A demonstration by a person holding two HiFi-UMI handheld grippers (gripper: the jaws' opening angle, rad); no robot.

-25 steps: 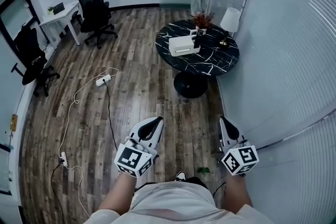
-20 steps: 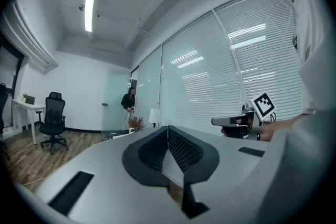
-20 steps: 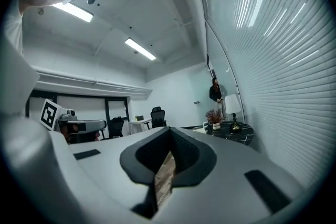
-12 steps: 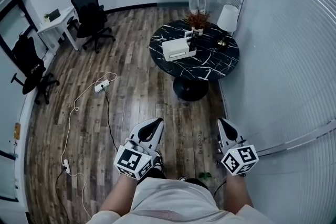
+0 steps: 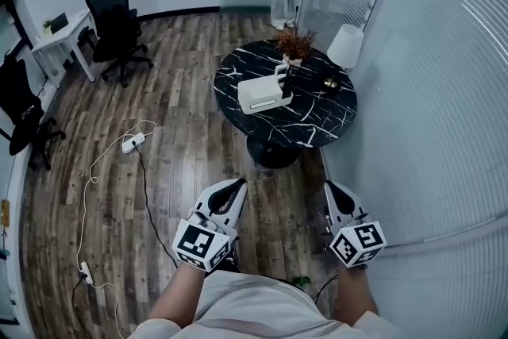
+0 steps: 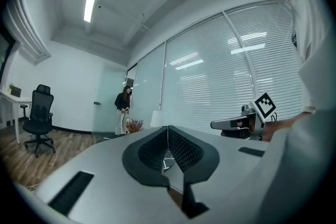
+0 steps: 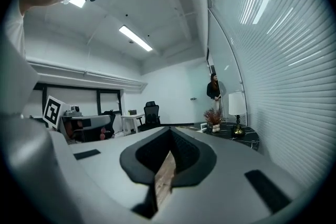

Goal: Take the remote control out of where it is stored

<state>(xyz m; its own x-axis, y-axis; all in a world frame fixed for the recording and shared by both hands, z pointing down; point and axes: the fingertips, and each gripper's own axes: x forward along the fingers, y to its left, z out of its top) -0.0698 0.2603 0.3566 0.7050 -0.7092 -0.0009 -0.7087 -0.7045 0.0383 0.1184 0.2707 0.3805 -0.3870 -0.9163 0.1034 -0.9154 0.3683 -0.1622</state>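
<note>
Wood planks cover the office floor [image 5: 182, 147], where a round black marble table [image 5: 317, 119] stands beside a wall of blinds [image 5: 444, 91]. It carries a lamp [image 5: 346, 46], a plant [image 5: 294, 46] and a white box [image 5: 264, 94]. The remote cannot be made out from here. Left gripper [image 5: 238, 185] and right gripper [image 5: 333, 188], well short of the table, have their jaws pressed together on nothing.
</note>
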